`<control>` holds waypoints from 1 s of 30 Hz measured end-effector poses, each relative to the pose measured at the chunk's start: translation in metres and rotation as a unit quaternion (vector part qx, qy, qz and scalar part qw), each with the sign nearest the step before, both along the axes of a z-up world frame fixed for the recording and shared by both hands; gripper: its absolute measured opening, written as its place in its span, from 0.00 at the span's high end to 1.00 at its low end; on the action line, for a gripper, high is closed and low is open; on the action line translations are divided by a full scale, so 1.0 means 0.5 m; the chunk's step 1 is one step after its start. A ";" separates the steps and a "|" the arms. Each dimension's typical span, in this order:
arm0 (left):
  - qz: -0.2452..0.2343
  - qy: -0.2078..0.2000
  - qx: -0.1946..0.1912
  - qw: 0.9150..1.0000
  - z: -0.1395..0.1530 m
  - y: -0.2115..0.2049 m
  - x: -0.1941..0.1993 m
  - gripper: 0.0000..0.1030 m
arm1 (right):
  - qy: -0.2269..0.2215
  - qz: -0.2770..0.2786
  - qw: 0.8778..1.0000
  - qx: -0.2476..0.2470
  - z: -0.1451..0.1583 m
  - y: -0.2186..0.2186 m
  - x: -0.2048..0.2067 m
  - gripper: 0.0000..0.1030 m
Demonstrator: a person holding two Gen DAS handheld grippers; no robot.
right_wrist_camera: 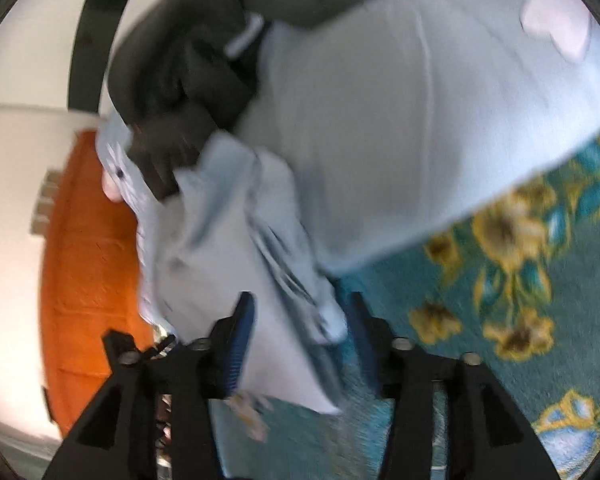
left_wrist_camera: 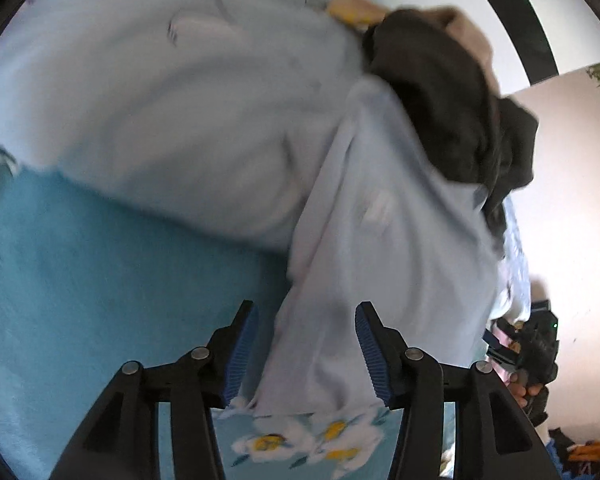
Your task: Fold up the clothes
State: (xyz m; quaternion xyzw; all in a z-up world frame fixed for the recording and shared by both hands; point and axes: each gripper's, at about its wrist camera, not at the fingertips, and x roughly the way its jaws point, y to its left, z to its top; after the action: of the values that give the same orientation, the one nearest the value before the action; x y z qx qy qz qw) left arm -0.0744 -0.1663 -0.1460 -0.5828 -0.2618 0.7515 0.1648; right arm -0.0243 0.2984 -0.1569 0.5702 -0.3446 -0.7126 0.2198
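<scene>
A pale blue garment (left_wrist_camera: pixel 204 120) lies spread over the teal flowered blanket (left_wrist_camera: pixel 80 280). A long fold of it (left_wrist_camera: pixel 380 240) runs down between the pads of my left gripper (left_wrist_camera: pixel 306 306). Those pads stand apart and do not press the cloth. In the right wrist view the same pale blue garment (right_wrist_camera: pixel 400 140) fills the upper right. A bunched edge of it (right_wrist_camera: pixel 260 280) hangs between the separated fingers of my right gripper (right_wrist_camera: pixel 300 298), which is open too. The picture is blurred.
A dark grey garment (left_wrist_camera: pixel 452 112) is heaped on the pale blue one's far end, also visible as a dark heap (right_wrist_camera: pixel 188 60). An orange door (right_wrist_camera: pixel 84 260) and white wall lie beyond the blanket's edge. A hand (left_wrist_camera: pixel 520 390) holds a black device at the right.
</scene>
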 end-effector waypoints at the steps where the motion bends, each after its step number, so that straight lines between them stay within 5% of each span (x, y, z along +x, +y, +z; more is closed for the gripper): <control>1: -0.004 0.001 0.001 1.000 -0.012 0.002 0.001 0.47 | 0.001 0.008 1.000 -0.001 -0.010 -0.005 0.005 0.44; 13: -0.024 0.019 0.051 0.998 -0.063 -0.001 -0.033 0.47 | 0.033 0.050 0.997 -0.039 -0.070 -0.061 -0.014 0.45; 16: -0.009 0.013 0.085 0.996 -0.072 -0.011 -0.028 0.53 | 0.016 0.035 0.997 -0.069 -0.081 -0.056 -0.009 0.59; 22: 0.011 0.005 0.106 0.994 -0.073 -0.007 -0.015 0.85 | -0.011 0.012 0.995 -0.094 -0.077 -0.052 -0.001 0.88; 30: 0.003 0.001 0.082 0.997 0.001 0.001 0.025 0.87 | -0.032 0.023 0.997 -0.071 0.008 -0.057 0.007 0.91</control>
State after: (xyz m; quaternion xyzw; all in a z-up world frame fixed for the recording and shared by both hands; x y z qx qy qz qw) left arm -0.0619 -0.1659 -0.1453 -0.5655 -0.3240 0.7289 0.2096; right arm -0.0210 0.2698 -0.1528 0.5838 -0.3877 -0.6623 0.2650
